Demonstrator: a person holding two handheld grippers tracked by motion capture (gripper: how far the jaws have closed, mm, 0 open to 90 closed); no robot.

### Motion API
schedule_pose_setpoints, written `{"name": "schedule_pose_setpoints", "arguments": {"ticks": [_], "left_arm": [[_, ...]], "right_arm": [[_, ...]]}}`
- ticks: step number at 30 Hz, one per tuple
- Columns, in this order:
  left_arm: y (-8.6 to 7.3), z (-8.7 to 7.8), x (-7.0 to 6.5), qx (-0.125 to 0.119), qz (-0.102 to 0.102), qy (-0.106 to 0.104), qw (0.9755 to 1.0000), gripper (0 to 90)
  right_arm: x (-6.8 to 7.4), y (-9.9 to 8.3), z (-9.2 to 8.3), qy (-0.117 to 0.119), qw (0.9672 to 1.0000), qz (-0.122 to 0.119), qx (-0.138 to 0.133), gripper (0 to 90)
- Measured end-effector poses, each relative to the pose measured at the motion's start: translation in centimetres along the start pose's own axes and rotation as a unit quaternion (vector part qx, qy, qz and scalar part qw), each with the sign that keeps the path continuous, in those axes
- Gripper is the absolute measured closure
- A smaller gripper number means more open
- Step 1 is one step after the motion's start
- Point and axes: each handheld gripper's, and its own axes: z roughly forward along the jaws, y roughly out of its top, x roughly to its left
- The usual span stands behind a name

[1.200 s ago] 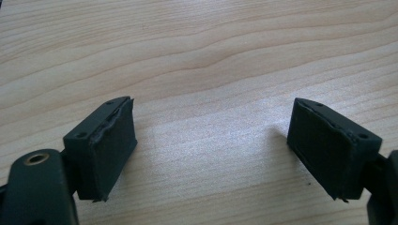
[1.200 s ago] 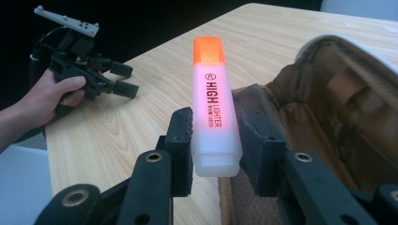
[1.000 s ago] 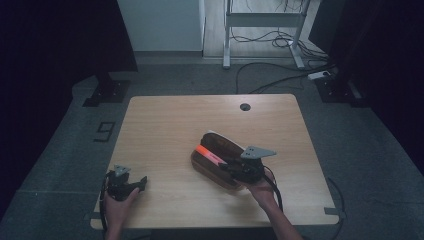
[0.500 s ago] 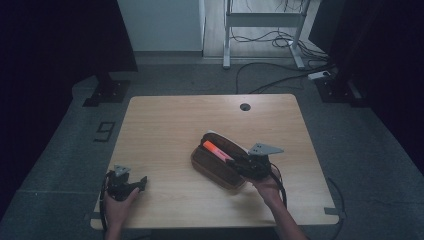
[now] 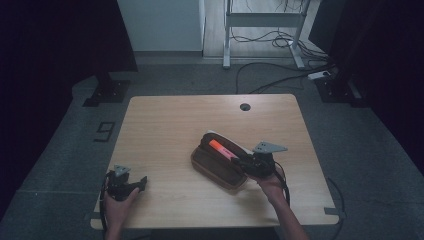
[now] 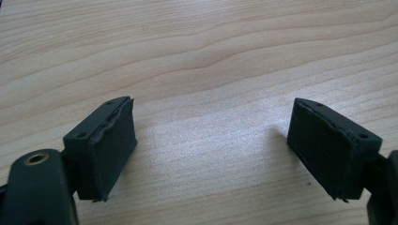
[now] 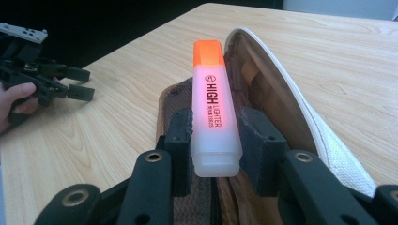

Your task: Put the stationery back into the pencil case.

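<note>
An orange highlighter lies between the pads of my right gripper, which is shut on its clear rear end. It points out over an open brown pencil case with a white outer side. From above, the highlighter hovers over the pencil case at the table's middle right, with the right gripper at the case's right end. My left gripper rests near the front left corner. Its jaws stand wide open over bare wood with nothing between them.
The wooden table has a round cable hole near its far edge. The left gripper and the hand on it lie far off to the left in the right gripper view. Cables and stand legs lie on the floor behind the table.
My right gripper has carried the highlighter a little to the right over the pencil case. The left gripper has stayed where it was.
</note>
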Motion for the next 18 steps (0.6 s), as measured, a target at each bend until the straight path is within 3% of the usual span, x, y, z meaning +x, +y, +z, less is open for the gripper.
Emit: {"name": "schedule_pose_setpoints", "arguments": {"ticks": [18], "left_arm": [[0.0, 0.0, 0.0, 0.0, 0.0, 0.0, 1.0, 15.5]], "right_arm": [[-0.1, -0.9, 1.3, -0.015, 0.9994, -0.009, 0.03, 64.9]]}}
